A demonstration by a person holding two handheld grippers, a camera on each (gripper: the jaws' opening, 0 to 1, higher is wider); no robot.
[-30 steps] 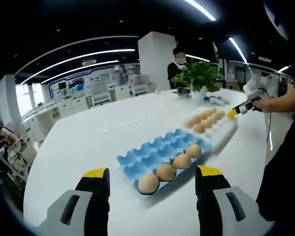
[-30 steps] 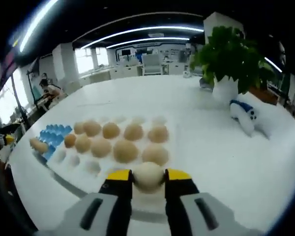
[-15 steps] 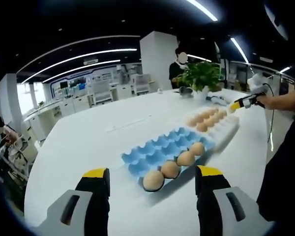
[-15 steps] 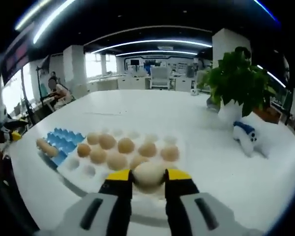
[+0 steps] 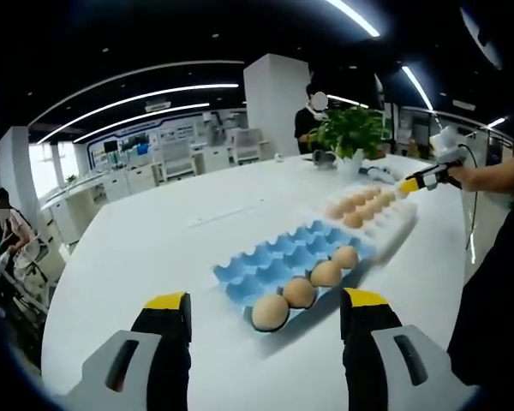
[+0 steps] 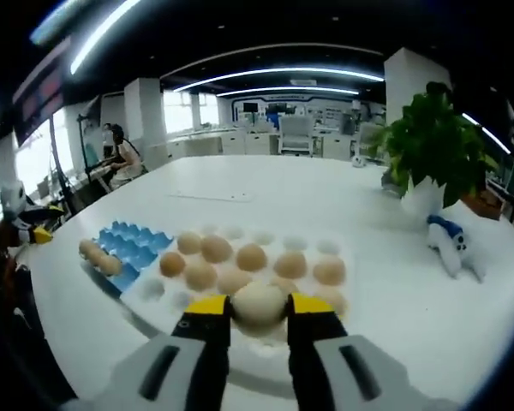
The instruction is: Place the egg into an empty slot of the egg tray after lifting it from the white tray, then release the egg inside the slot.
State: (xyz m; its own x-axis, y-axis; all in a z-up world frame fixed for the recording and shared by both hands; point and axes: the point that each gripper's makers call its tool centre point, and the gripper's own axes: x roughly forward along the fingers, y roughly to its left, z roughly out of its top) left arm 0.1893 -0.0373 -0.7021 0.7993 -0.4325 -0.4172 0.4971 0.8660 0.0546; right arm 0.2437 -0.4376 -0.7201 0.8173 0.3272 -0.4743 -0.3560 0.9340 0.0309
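White bench [image 5: 154, 248] in a lit office: egg lifted, carry to the blue tray ahead.

An egg [image 6: 259, 303] sits clamped between the jaws of the right gripper [image 6: 259, 310], above the near edge of the white tray [image 6: 150, 295]; the blue egg tray [image 6: 130, 248] lies well off to its left. Ahead of the left gripper [image 5: 265, 310], jaws apart and empty, that tray holds four eggs [image 5: 270, 312] along its near row. Squeezing harder could crack the shell; a loose hold could drop it.
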